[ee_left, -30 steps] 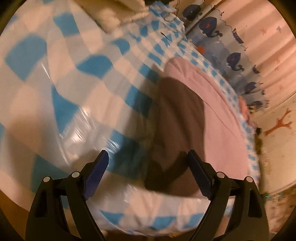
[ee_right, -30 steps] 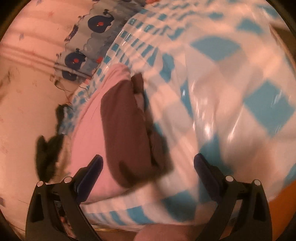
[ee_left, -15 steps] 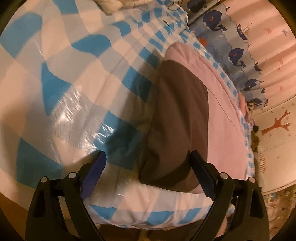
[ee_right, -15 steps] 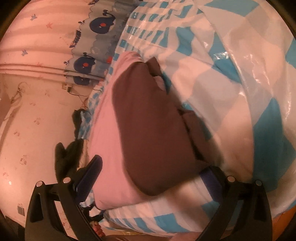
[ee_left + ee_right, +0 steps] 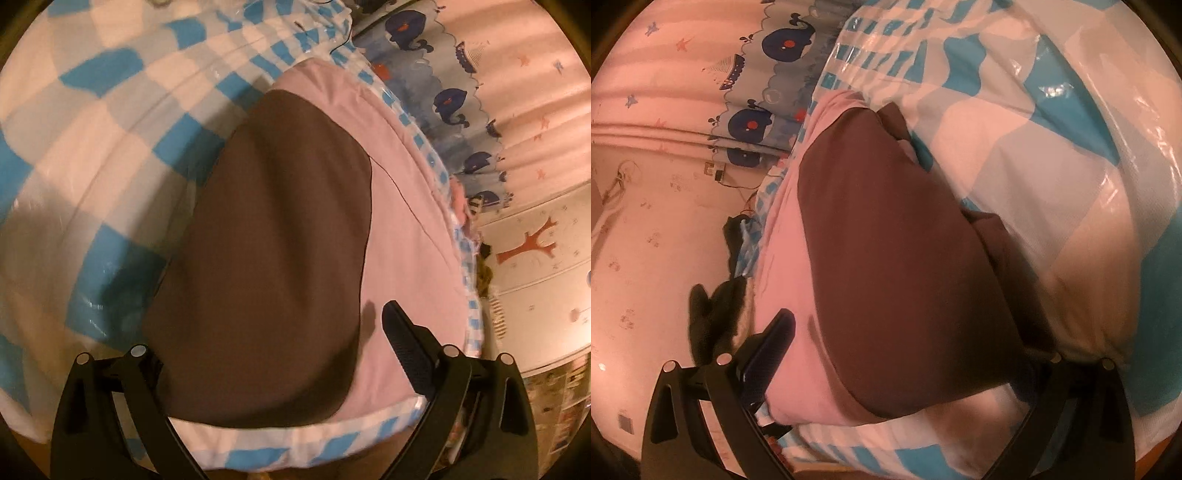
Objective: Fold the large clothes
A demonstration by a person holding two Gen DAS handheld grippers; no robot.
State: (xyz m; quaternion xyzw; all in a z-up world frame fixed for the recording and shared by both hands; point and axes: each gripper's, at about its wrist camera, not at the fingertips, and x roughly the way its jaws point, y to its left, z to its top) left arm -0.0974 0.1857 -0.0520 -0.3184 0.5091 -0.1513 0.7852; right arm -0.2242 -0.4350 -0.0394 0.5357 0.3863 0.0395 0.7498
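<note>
Tongs spread wide on both sides, gripping nothing: my left tongs (image 5: pixel 273 354) and right tongs (image 5: pixel 905 354) hang low over the near end of the brown garment (image 5: pixel 273 258). It lies on a pink garment (image 5: pixel 402 236), both atop the blue-checked bed cover (image 5: pixel 92 155).

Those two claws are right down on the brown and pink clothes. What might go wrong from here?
The brown garment lies on a pink one, so the open jaws of either gripper may pinch both layers at once. The checked cover looks glossy and wrinkled, so the pile may slide when pulled. Both lie near the bed edge and might slip off.
</note>
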